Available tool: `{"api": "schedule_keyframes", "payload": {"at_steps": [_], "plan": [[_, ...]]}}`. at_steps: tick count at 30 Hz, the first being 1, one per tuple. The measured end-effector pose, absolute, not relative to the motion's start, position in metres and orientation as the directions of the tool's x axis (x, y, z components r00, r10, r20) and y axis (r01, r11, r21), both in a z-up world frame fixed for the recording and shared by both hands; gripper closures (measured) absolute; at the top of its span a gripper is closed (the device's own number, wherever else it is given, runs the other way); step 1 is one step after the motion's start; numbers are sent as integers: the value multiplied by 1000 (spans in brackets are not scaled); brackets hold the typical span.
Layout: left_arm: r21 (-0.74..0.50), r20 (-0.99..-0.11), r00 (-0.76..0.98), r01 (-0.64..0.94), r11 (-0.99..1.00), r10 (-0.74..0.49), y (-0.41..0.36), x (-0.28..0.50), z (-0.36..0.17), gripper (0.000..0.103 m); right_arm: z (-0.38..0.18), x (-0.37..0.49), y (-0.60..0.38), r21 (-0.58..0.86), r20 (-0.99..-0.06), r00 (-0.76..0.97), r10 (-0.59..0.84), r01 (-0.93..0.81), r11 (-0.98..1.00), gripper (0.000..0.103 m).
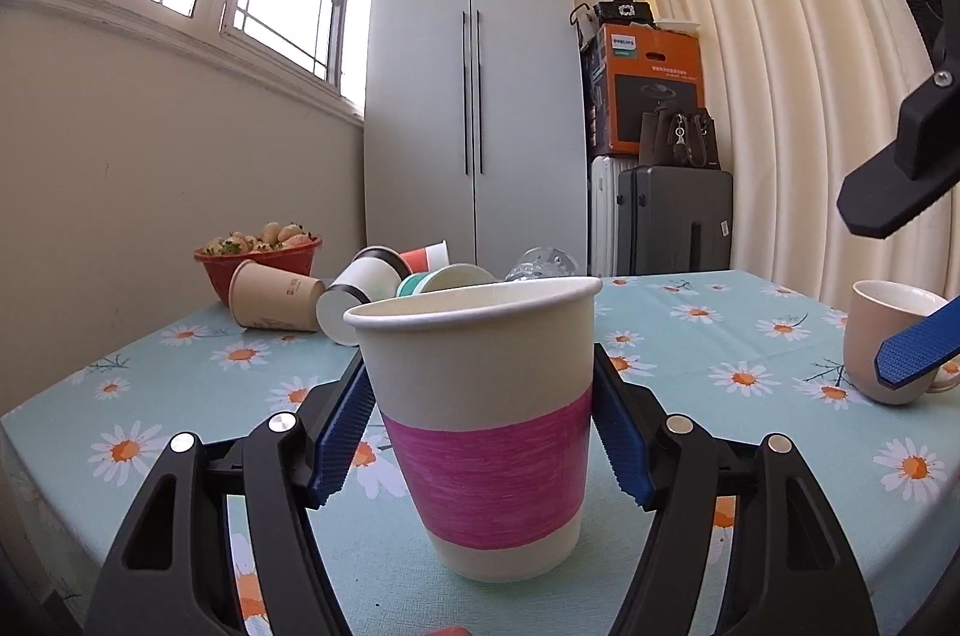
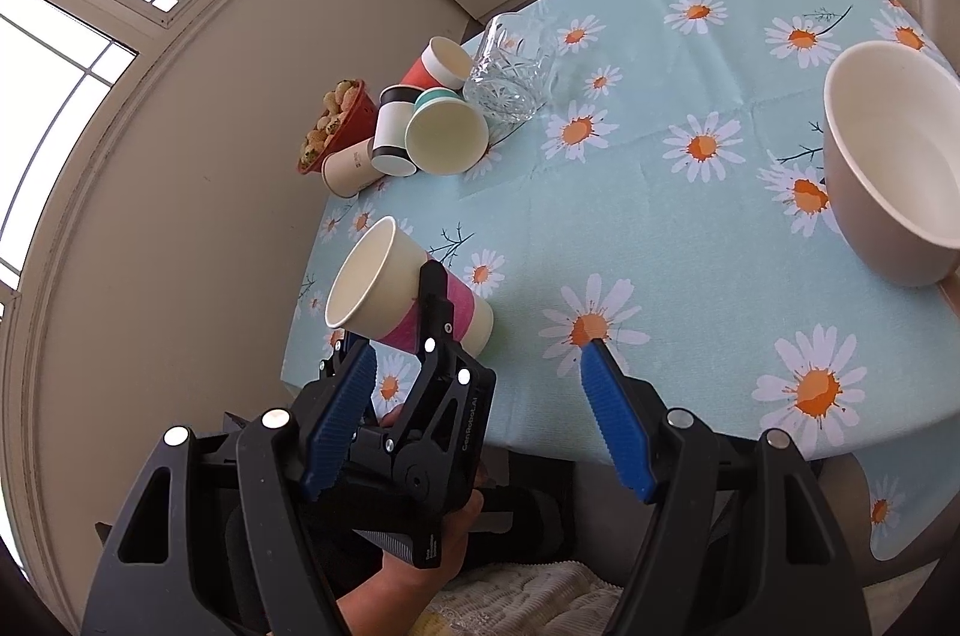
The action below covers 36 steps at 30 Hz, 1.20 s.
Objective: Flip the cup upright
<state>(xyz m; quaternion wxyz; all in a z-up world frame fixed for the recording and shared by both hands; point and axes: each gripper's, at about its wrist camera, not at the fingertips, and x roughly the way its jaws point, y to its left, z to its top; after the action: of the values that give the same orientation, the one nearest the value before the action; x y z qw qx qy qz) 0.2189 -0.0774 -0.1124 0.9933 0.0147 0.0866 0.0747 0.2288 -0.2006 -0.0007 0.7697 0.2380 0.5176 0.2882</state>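
Observation:
A white paper cup with a pink band stands upright, mouth up, on the daisy tablecloth. My left gripper has its blue pads on both sides of the cup, shut on it. In the right wrist view the same cup stands near the table's left front edge with the left gripper around it. My right gripper is open and empty, above the table's front edge. One of its blue fingers shows at the right of the left wrist view.
Several paper cups lie on their sides at the far left, next to a red bowl of fruit and a cut-glass tumbler. A beige mug stands at the right. A cabinet and suitcases stand behind the table.

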Motion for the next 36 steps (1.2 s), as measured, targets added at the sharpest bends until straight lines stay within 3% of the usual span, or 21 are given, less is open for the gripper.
{"api": "schedule_keyframes", "payload": {"at_steps": [9,11,12,36], "plan": [[7,-195,971,-140,990,138,-69,222,-115,22,-3,228,-195,655,-669,286,686,-209,726,32],[-3,-195,971,-145,989,141,-69,221,-113,8,-3,228,-195,654,-670,284,686,-212,726,32],[-8,-188,972,-143,990,139,-69,220,-112,7,-2,227,-195,655,-668,285,687,-213,725,32],[56,-171,984,-46,997,54,-71,171,-67,7,20,212,-212,647,-607,392,691,-262,716,32]]}}
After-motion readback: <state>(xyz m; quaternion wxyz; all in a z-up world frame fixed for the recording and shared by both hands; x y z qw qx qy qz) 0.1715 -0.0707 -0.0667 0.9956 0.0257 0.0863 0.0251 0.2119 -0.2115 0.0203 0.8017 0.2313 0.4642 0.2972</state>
